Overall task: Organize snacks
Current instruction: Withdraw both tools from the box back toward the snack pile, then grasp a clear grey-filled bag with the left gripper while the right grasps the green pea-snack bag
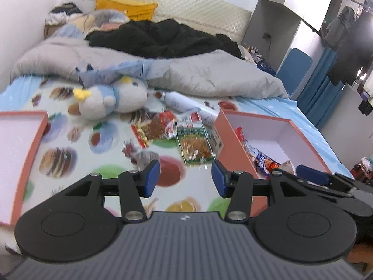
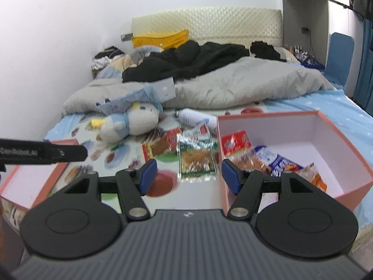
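Approach step, by the look of it. Left gripper point(image 1: 185, 178) and right gripper point(image 2: 186, 176) both parted, nothing between the pads. Green packet point(image 2: 197, 161) and red packet point(image 2: 162, 147) loose on the sheet point(image 1: 112, 137), just beside the box point(image 2: 326, 126), already part filled. Next, probably: down over the green packet, close, carry into box.

Box lid point(image 1: 14, 140) cut off left
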The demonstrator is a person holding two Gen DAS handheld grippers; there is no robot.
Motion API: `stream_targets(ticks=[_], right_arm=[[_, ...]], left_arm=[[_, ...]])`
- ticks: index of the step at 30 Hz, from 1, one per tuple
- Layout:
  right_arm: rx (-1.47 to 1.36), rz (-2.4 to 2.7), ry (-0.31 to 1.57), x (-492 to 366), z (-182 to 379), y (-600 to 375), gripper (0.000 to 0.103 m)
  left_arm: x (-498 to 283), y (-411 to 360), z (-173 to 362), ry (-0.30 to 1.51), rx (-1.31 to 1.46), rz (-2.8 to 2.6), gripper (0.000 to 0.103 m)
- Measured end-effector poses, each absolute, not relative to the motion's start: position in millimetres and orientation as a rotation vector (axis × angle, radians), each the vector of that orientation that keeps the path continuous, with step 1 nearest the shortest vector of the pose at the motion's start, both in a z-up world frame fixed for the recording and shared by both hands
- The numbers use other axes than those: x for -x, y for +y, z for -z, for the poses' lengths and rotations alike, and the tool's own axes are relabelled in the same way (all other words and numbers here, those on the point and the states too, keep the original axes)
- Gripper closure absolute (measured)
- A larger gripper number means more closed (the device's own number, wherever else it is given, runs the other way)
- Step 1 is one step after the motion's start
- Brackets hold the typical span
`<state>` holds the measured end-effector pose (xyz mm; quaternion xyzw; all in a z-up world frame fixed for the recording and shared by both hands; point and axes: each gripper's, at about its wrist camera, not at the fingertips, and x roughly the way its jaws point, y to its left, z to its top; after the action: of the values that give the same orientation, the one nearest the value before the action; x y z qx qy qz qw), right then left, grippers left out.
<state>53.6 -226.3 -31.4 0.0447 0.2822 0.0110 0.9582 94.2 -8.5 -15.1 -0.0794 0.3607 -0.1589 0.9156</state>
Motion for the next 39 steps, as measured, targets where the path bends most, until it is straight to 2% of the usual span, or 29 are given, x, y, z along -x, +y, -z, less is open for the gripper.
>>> stream_targets(ticks=[14,16,39], right_arm=[[0.043,-0.078,0.694,-80,74,-197,0.039],[0.049,-0.073,0.71,-91,79,-196,0.04],[0.152,-0.012,0.845,-252,158,-176,0.04]], left_arm=[[-139,10,82,0.872,0.255,0.25,0.042],[-150,14,93,0.889,0.277,0.235,0.036],[-304,10,179,1.029,0.353,0.297,0.032]])
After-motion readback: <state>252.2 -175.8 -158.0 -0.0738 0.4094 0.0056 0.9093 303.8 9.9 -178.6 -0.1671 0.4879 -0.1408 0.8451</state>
